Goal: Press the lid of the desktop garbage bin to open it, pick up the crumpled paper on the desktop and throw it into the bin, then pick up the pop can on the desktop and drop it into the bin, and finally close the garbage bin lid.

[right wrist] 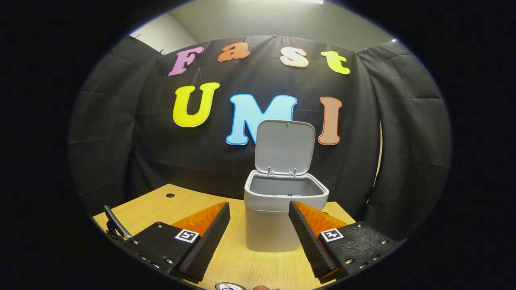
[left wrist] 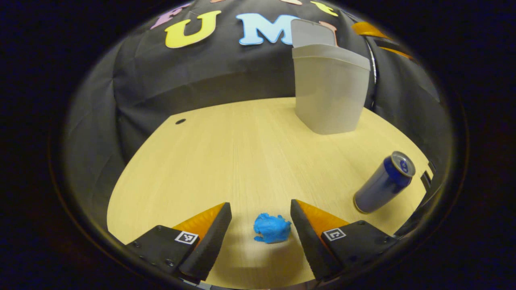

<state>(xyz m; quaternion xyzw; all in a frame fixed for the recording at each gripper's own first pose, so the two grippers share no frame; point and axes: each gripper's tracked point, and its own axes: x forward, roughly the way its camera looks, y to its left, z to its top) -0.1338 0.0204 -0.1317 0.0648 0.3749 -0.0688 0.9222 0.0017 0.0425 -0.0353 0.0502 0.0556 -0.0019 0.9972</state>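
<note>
A blue crumpled paper (left wrist: pixel 272 228) lies on the wooden desk between the fingers of my left gripper (left wrist: pixel 261 215), which stands open around it without touching it. A blue pop can (left wrist: pixel 385 182) stands to the right of that gripper. The grey bin (left wrist: pixel 328 92) stands at the far right of the desk with its lid (left wrist: pixel 312 33) raised. In the right gripper view the bin (right wrist: pixel 282 213) is straight ahead, its lid (right wrist: pixel 284 147) upright and its inside bare. My right gripper (right wrist: pixel 259 225) hangs open in front of the bin, holding nothing.
The wooden desk (left wrist: pixel 225 153) has a small dark hole (left wrist: pixel 180 121) near its far left corner. Black cloth closes the booth behind and beside the desk. Part of the other gripper (right wrist: pixel 115 227) shows at the lower left of the right gripper view.
</note>
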